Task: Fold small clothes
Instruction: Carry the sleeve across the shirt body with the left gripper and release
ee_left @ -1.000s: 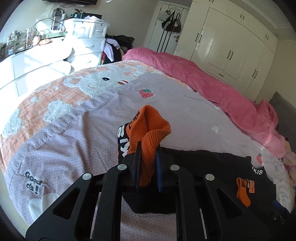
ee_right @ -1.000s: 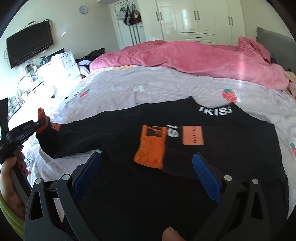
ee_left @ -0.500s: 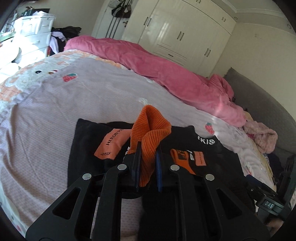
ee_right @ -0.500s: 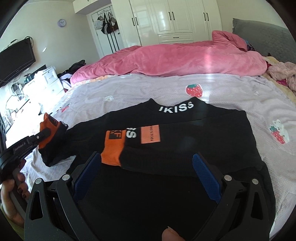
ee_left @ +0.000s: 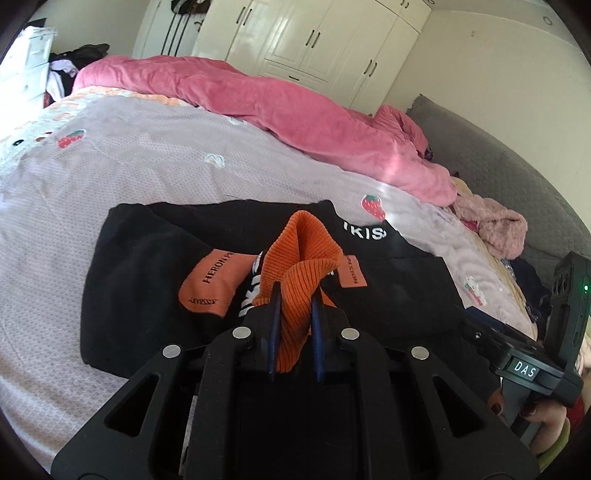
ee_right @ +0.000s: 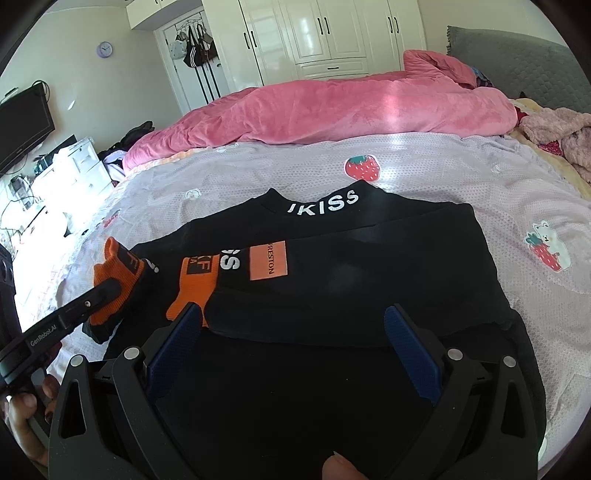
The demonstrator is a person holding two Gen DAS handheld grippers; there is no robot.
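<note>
A small black sweater (ee_right: 351, 280) with orange patches and white collar lettering lies flat on the lilac bedspread (ee_right: 461, 177). My left gripper (ee_left: 294, 295) is shut on the orange ribbed cuff (ee_left: 303, 266) of its left sleeve, held over the sweater's chest (ee_left: 155, 266). From the right wrist view that same left gripper (ee_right: 110, 288) shows at the left edge, with the cuff (ee_right: 122, 273) in its tips. My right gripper (ee_right: 295, 314) stands open low over the sweater's lower half, nothing between its blue pads (ee_right: 410, 350). The other sleeve's orange cuff (ee_right: 192, 288) lies folded across the chest.
A rolled pink duvet (ee_right: 351, 107) runs along the far side of the bed. A grey headboard (ee_left: 517, 184) and a pile of pinkish clothes (ee_left: 491, 229) sit to the right. White wardrobes (ee_right: 332, 33) and a white dresser (ee_right: 74, 166) stand behind. A hand (ee_left: 546, 417) grips the right tool.
My left gripper has swung rightward with the orange cuff, carrying the sleeve from beside the sweater over onto its chest. The right gripper stays open and has shifted a little.
</note>
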